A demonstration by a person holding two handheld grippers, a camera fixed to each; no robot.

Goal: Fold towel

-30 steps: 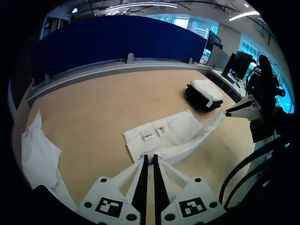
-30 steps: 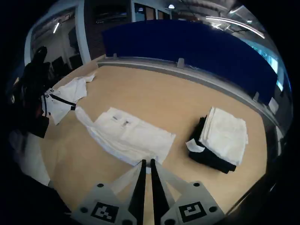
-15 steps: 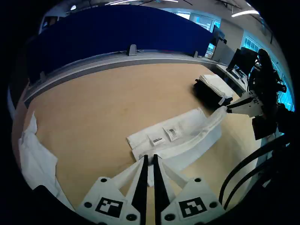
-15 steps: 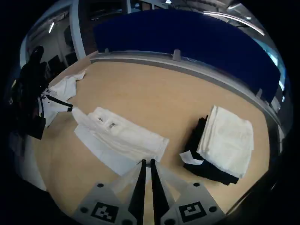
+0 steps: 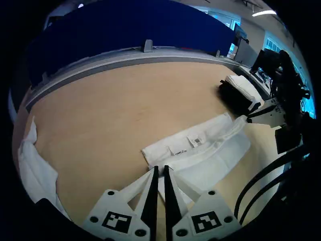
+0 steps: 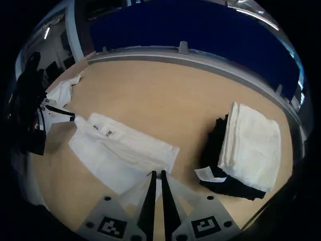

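A white towel (image 5: 200, 150) lies on the wooden table (image 5: 112, 108), partly folded, with two small labels on its upper layer. My left gripper (image 5: 159, 168) is shut on one near corner of the towel. Across the cloth, the right gripper (image 5: 250, 118) pinches the opposite corner. In the right gripper view the towel (image 6: 120, 150) spreads left of centre, and my right gripper (image 6: 156, 173) is shut on its near corner. The left gripper (image 6: 72, 117) holds the far corner at the left.
A stack of folded white towels (image 6: 252, 146) rests on dark folded cloth (image 6: 214, 154) at the right. Another loose white towel (image 5: 34, 172) lies at the table's left end. A blue partition (image 5: 120, 34) runs along the far edge. Monitors (image 5: 267, 60) stand beyond.
Both grippers have carried the towel's held edge forward over the table, so the cloth has spread out flatter and wider. The stack of folded towels looks closer in the right gripper view.
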